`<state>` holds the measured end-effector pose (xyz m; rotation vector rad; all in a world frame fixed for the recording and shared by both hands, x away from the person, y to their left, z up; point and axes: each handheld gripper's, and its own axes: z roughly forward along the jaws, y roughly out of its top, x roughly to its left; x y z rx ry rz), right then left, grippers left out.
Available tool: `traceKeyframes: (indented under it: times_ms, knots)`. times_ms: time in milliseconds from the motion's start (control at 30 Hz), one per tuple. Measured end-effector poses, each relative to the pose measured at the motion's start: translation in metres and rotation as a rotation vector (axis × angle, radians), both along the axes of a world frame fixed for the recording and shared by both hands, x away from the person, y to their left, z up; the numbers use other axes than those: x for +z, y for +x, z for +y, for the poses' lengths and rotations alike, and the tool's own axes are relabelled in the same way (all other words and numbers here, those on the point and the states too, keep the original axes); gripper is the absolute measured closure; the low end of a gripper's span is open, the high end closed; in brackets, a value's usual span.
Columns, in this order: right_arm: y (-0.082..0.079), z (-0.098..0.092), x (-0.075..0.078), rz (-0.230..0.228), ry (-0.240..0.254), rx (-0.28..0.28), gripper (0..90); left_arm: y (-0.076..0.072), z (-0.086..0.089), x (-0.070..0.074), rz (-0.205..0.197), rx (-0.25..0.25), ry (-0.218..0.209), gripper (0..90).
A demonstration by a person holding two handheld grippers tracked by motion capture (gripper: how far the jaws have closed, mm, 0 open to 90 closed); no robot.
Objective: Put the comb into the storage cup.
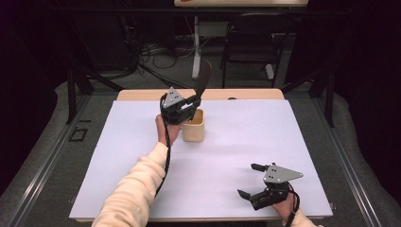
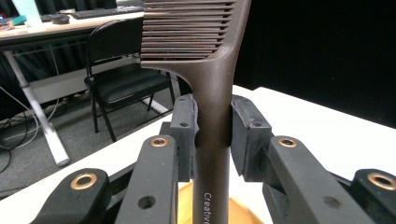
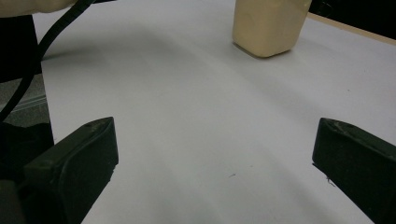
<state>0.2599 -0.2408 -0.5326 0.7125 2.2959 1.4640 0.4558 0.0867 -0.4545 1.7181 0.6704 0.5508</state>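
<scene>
Your left tool (image 1: 189, 105) was clenched on the comb (image 2: 212, 93), held upright above the cup (image 1: 193, 125), seemingly not yet dropped in, while your right tool (image 1: 251, 180) rested released on the tabletop (image 1: 236, 137).

I note a dark brown comb (image 2: 212, 70), white lettering on its handle; a cream-yellow cup (image 1: 193, 126) mid-frame; white table sheet (image 1: 246, 142); black grippers, plates grey; sleeve (image 1: 135, 189) seemingly pale cream.

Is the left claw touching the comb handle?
Touching. The left gripper view shows the left claw shut on the brown comb, both pads pressed against its handle with no gap.
</scene>
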Motion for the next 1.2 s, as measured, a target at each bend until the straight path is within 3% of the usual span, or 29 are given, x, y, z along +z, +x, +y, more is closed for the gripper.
traceKeyframes:
  times_ms: [233, 1200]
  knots:
    - [0.001, 0.0, 0.0, 0.003, -0.002, 0.0, 0.0, 0.0, 0.002, -0.006, 0.0, -0.002, 0.005, 72.9]
    - [0.001, 0.0, 0.0, 0.008, 0.001, -0.002, 0.0, 0.004, 0.003, -0.018, 0.035, -0.03, 0.103, 72.8]
